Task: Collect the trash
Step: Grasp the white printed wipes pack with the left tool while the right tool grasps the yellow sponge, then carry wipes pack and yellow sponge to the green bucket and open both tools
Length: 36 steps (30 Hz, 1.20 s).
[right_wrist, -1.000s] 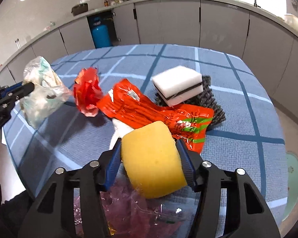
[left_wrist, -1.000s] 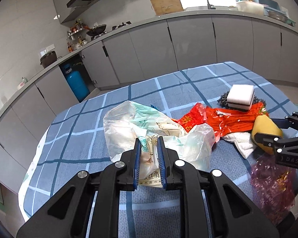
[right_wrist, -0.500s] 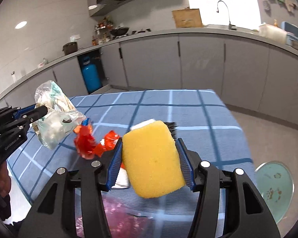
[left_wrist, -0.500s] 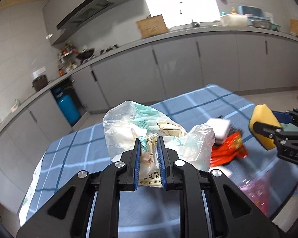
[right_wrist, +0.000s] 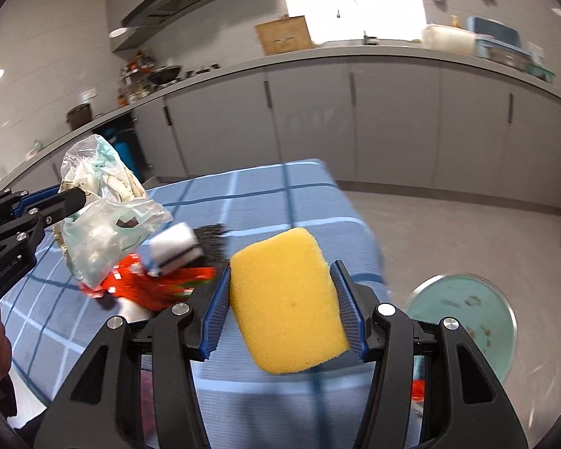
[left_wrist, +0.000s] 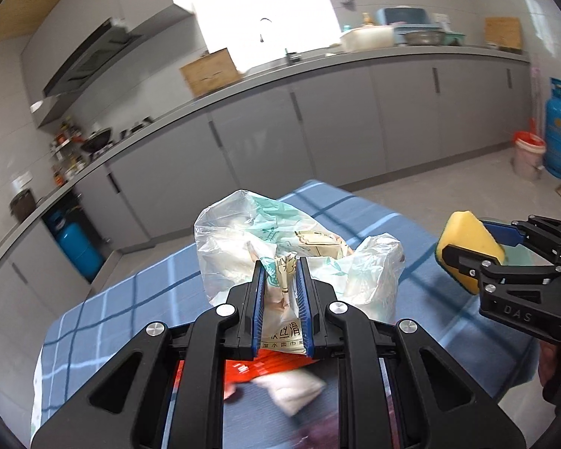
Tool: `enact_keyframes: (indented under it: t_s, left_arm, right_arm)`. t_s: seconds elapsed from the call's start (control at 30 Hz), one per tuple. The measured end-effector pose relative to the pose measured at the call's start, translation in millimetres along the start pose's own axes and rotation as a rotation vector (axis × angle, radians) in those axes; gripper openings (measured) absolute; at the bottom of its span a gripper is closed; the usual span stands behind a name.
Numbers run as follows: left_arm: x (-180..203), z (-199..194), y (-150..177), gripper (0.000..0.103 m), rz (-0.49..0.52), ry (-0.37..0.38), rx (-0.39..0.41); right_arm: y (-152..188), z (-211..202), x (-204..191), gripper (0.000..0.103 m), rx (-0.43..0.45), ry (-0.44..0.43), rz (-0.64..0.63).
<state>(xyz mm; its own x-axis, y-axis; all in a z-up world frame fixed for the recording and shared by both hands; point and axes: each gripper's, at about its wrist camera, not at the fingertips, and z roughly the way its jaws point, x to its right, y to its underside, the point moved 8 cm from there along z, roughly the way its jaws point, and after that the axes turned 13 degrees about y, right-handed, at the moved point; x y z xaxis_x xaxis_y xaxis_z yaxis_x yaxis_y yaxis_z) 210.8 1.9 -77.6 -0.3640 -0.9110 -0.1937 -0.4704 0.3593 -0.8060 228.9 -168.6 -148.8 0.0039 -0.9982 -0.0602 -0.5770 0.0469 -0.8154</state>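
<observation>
My left gripper (left_wrist: 280,273) is shut on a crumpled clear plastic bag with green print (left_wrist: 280,239), held up above the blue checked table (left_wrist: 131,299). The bag also shows in the right wrist view (right_wrist: 101,217), with the left gripper (right_wrist: 74,196) at the left edge. My right gripper (right_wrist: 280,292) is shut on a yellow sponge (right_wrist: 286,303), held above the table's right edge; the sponge also shows in the left wrist view (left_wrist: 467,247). A red wrapper (right_wrist: 149,288) and a white sponge (right_wrist: 174,249) on a black scourer lie on the table.
A round teal bin (right_wrist: 463,318) stands on the floor right of the table. Grey kitchen cabinets (left_wrist: 336,138) run along the far wall. A blue gas bottle (left_wrist: 559,138) and a red-rimmed bucket (left_wrist: 528,157) stand at the far right.
Both grippers have lifted with their loads and swung right; the table has dropped lower in view and the floor bin has come closer in the right wrist view.
</observation>
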Motion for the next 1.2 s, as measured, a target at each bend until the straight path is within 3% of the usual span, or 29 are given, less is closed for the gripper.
enact_keyframes:
  t_s: [0.6,1.2]
  left_arm:
    - [116.3,51.8,-41.6,0.017,0.149,0.193,-0.015]
    - [188.5,117.5,-38.7,0.017,0.221,0.318,-0.127]
  right_arm:
    - [29.2,23.5,141.5,0.053,-0.046,0.187,0.174]
    - [66.3,67.5,218.4,0.054,-0.136,0.292,0.260]
